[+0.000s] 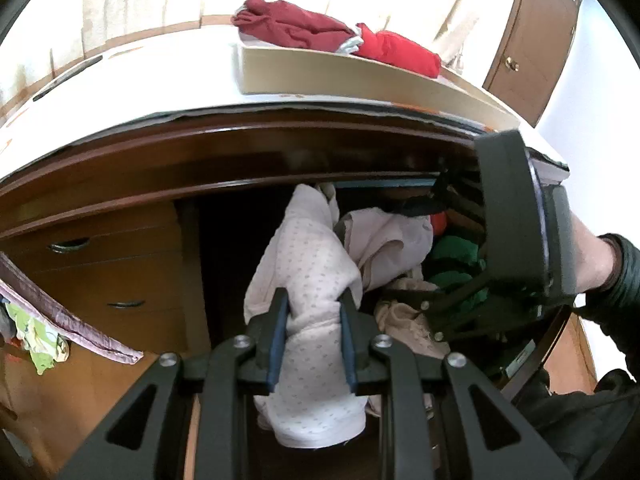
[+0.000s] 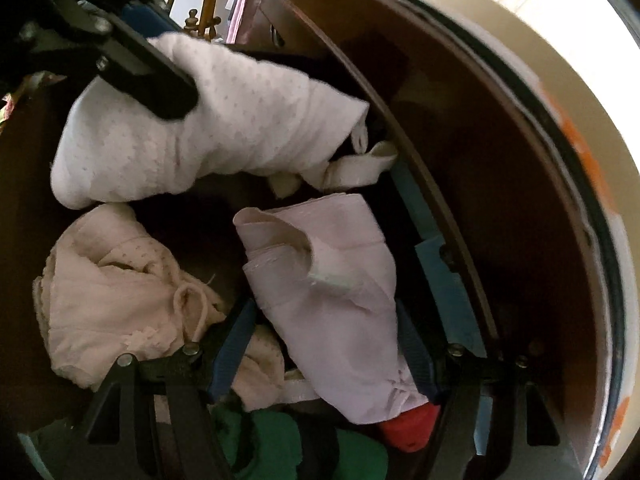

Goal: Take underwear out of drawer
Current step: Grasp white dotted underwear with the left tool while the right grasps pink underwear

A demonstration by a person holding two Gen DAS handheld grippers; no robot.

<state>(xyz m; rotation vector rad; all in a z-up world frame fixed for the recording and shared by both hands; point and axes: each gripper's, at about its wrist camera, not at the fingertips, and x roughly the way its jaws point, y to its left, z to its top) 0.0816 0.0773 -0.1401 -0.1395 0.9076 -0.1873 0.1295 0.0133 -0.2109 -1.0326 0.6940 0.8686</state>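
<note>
My left gripper (image 1: 313, 300) is shut on a white dotted underwear (image 1: 308, 256) and holds it up over the open drawer (image 1: 532, 344). The same piece shows in the right wrist view (image 2: 224, 120), with the left fingers (image 2: 160, 76) clamped on it. My right gripper (image 2: 324, 320) is open down in the drawer, its jaws on either side of a pale pink underwear (image 2: 336, 300). The right gripper's body (image 1: 516, 216) shows at the right of the left wrist view. A cream lacy piece (image 2: 116, 296) lies to the left in the drawer.
Green (image 2: 280, 440) and red (image 2: 408, 428) garments lie in the drawer. A shallow box (image 1: 360, 80) on the dresser top holds dark red (image 1: 292, 24) and red (image 1: 396, 54) garments. The dresser's overhanging edge (image 1: 240, 144) is just above. Closed drawers (image 1: 112, 272) are at left.
</note>
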